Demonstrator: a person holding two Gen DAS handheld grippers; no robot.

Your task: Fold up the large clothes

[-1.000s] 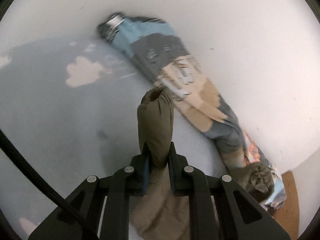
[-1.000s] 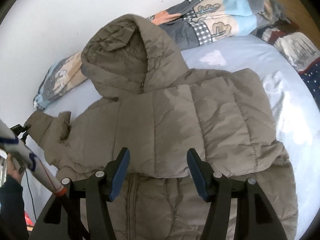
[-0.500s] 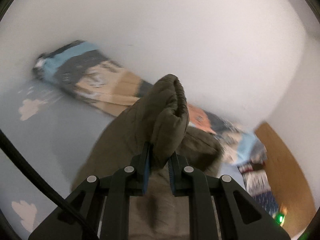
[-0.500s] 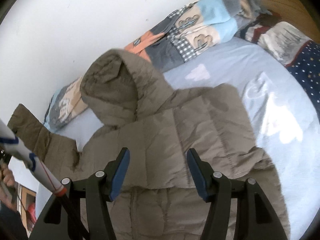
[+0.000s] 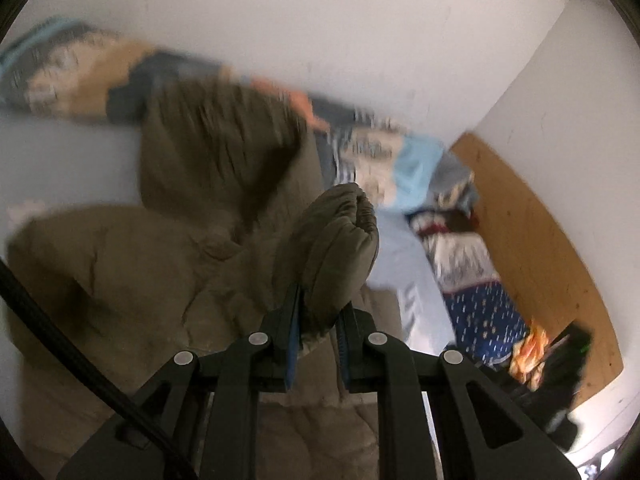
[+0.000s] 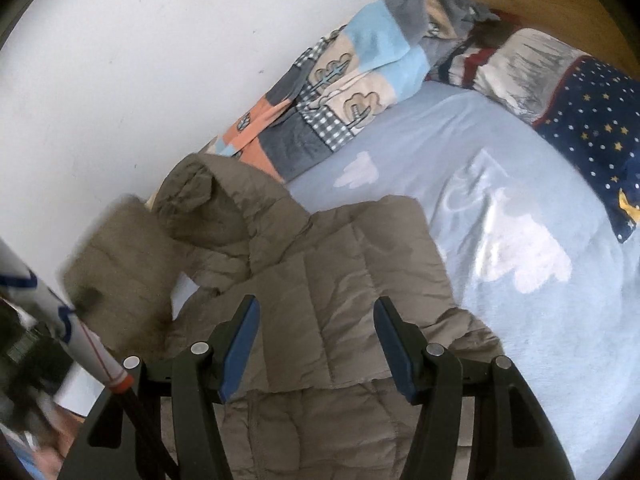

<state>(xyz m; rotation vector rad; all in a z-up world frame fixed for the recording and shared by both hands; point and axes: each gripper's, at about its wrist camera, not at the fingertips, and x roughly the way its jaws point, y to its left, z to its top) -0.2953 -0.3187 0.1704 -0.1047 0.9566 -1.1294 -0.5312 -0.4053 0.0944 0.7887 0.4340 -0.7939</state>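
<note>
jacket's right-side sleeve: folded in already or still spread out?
Folded in. In the right wrist view the sleeve lies flat across the jacket front, its cuff edge over the chest, nothing sticking out onto the bedsheet.

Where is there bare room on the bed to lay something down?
The light blue sheet lies bare between the puffer jacket and the starry navy pillow. Along the wall it is crowded: the patchwork blanket is bunched there, touching the jacket's hood.
</note>
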